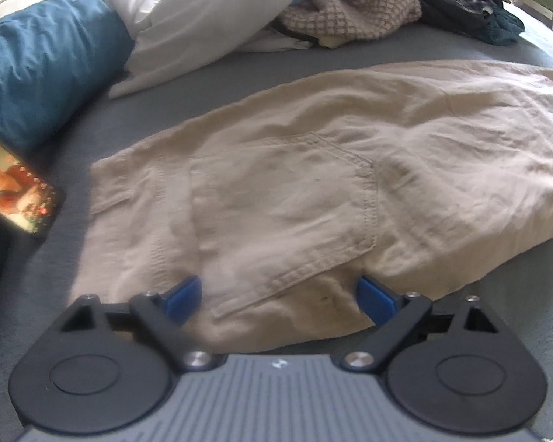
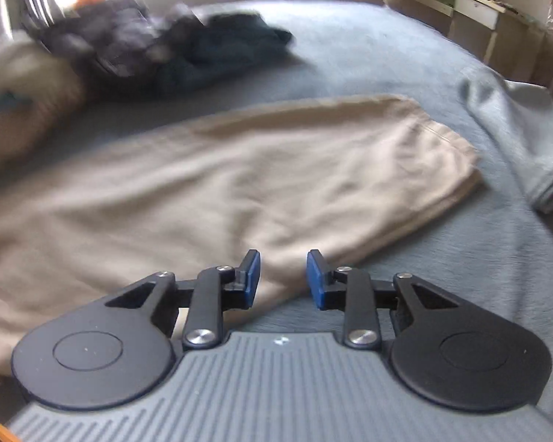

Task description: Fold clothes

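Beige trousers (image 1: 313, 184) lie flat on the grey bed cover, back pocket up. My left gripper (image 1: 280, 294) hovers at their near edge by the pocket, jaws spread wide, with cloth lying under the gap and neither pad pressing on it. In the right wrist view the trouser leg (image 2: 276, 169) stretches across the bed, and its hem ends at the right. My right gripper (image 2: 282, 276) is over the leg's near edge, its blue pads (image 2: 252, 276) a narrow gap apart with nothing clamped between them. This view is blurred.
A pile of unfolded clothes (image 1: 368, 14) lies at the far side, dark garments (image 2: 173, 48) among them. A white pillow (image 1: 202, 25) and teal duvet (image 1: 44, 66) sit far left. A lit phone (image 1: 14, 191) rests at the left. A grey blanket fold (image 2: 527, 140) lies right.
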`<state>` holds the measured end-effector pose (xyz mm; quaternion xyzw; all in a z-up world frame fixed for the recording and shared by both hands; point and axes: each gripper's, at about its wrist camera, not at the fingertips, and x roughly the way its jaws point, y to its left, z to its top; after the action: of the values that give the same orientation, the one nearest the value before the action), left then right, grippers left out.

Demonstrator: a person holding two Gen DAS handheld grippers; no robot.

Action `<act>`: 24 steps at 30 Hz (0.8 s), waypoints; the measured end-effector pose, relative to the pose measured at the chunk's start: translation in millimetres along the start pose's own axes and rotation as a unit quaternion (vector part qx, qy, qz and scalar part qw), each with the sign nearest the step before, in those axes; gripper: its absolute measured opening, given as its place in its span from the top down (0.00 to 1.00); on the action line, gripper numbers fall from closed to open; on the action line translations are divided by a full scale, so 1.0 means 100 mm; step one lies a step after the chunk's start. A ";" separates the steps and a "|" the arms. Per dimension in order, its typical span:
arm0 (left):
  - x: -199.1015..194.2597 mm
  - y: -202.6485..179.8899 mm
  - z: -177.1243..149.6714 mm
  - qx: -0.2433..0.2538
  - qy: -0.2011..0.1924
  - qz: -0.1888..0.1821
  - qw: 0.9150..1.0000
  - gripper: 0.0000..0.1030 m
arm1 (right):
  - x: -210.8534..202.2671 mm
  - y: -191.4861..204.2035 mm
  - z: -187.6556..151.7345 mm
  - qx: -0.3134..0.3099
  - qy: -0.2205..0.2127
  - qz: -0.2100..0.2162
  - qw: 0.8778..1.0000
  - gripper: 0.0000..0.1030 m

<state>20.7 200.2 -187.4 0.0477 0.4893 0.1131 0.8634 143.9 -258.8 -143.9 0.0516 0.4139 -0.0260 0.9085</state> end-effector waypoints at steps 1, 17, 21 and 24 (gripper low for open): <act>-0.04 0.02 0.01 -0.002 -0.004 0.002 1.000 0.11 | -0.06 0.09 -0.01 -0.004 -0.006 0.022 1.000 0.73; 0.05 0.21 0.07 -0.052 -0.001 0.027 0.998 0.11 | 0.18 1.26 -0.52 -0.074 0.056 0.150 0.984 0.73; -0.01 0.17 0.13 -0.053 -0.015 0.032 0.998 0.11 | 0.19 1.26 -0.53 -0.075 0.053 0.154 0.984 0.71; -0.07 0.11 0.21 -0.049 -0.032 0.033 0.998 0.11 | 0.17 1.27 -0.57 -0.075 0.046 0.156 0.984 0.63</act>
<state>34.0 209.5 -168.3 0.0249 0.4532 0.1638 0.8759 123.8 -126.7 -184.8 0.0483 0.4432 0.1500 0.8825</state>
